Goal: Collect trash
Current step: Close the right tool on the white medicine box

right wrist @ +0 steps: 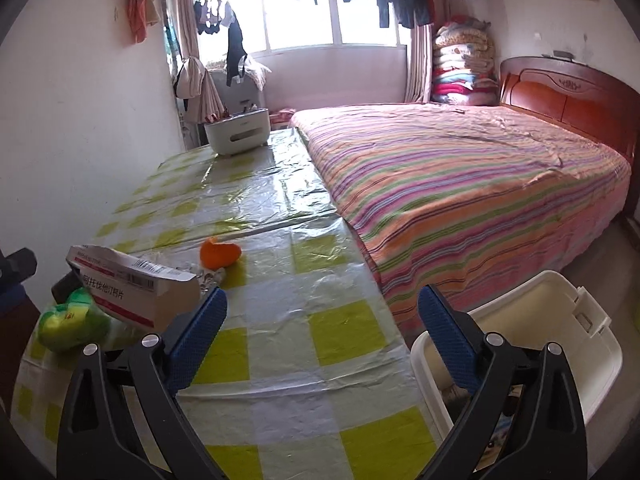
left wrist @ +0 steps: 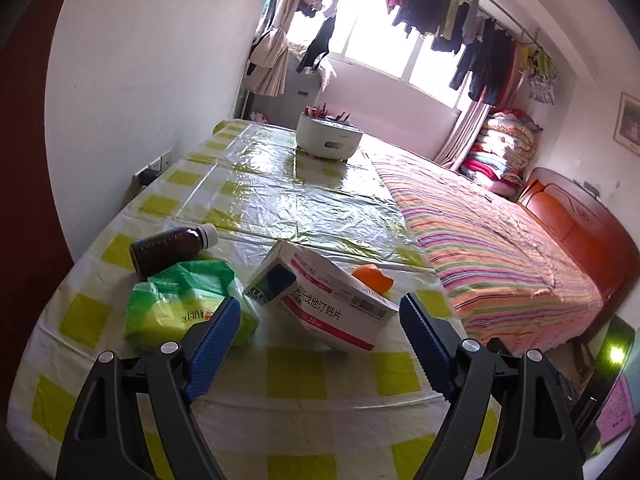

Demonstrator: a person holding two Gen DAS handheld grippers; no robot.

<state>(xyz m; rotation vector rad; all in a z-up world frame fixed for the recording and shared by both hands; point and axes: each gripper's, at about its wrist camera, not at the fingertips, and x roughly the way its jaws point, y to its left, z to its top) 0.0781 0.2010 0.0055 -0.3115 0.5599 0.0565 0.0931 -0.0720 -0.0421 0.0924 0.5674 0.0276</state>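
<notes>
On the checked table point(left wrist: 304, 376) lie a white and pink medicine box point(left wrist: 324, 300), a green plastic wrapper point(left wrist: 180, 304), a brown bottle with a white cap point(left wrist: 172, 248) on its side, and an orange peel point(left wrist: 374, 278). My left gripper point(left wrist: 320, 320) is open, just short of the box, which lies between its blue fingers. My right gripper point(right wrist: 322, 316) is open and empty above the table's near right edge. In the right wrist view the box point(right wrist: 132, 284), wrapper point(right wrist: 72, 320) and peel point(right wrist: 220, 254) lie left and ahead.
A white bin point(right wrist: 560, 336) stands on the floor right of the table point(right wrist: 340, 360), with some bits inside. A white holder point(left wrist: 328, 136) stands at the table's far end. A striped bed point(right wrist: 460, 184) runs along the table's right side.
</notes>
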